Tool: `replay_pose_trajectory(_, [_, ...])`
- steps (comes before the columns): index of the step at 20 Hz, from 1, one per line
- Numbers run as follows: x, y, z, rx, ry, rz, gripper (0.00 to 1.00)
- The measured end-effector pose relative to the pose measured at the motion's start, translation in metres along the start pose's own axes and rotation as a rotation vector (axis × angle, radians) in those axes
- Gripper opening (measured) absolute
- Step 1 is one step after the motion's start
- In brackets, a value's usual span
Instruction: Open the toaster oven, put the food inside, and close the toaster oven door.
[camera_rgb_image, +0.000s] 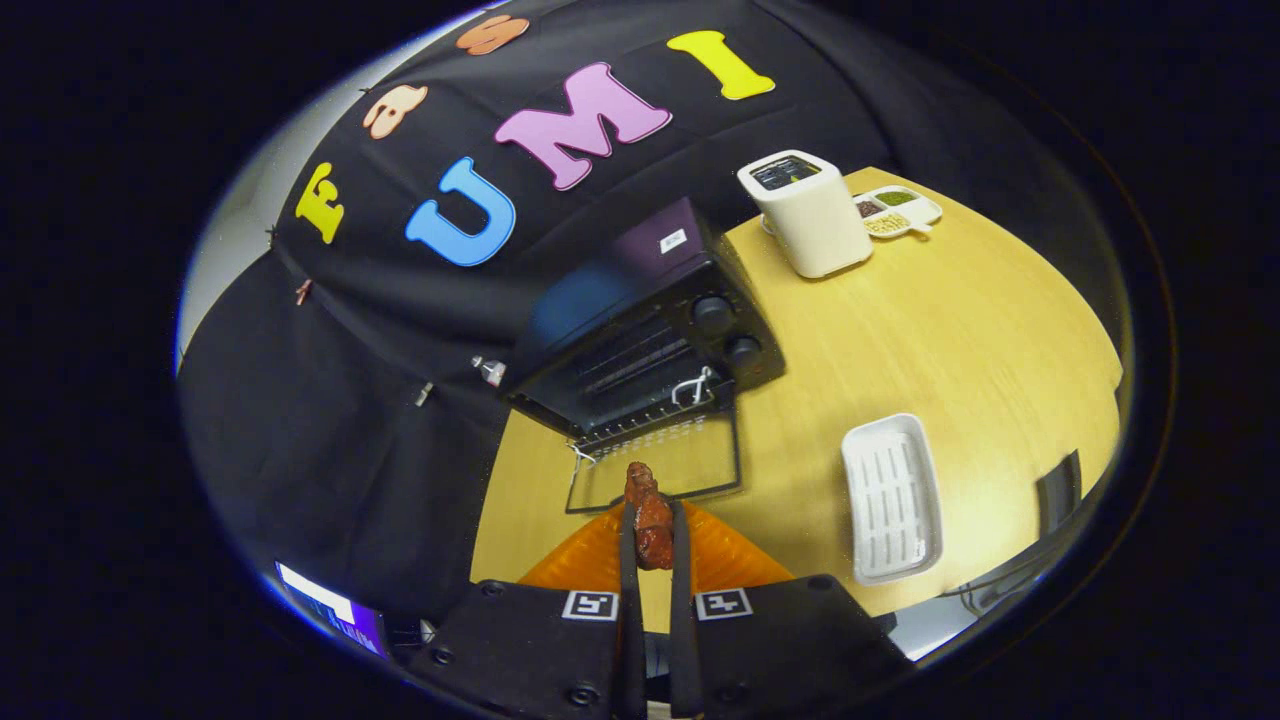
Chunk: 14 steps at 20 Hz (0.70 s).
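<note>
Overhead, tongs (652, 525) clamping food (648, 515), wooden table (940, 330)

gripper (652, 535): handheld 2-finger unit, no arm
body: 2 black blocky housings side by side, matte, angular corners
screws: round black bolt heads on both housings; near corners, approx 3 per side visible
markers: 2 square b/w fiducial tags, 1 per housing, at the finger roots
fingers (628, 570): 2 long thin flat bars, parallel, narrow gap betw them, closed onto sth
cables: can't tell

gripper (652, 520) clamping food (648, 515), toaster oven (640, 330) open
</note>
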<state>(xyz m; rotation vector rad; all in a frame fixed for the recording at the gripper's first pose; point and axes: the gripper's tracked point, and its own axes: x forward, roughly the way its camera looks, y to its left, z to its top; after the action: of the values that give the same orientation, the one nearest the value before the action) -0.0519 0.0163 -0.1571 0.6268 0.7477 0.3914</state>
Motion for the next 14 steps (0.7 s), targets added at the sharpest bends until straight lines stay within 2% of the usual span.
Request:
replay_pose_trajectory(8, [0.072, 0.054, 0.008, 0.146, -0.050, 0.097, 0.13])
replay_pose_trajectory(14, [0.131, 0.054, 0.022, 0.195, -0.132, 0.131, 0.13])
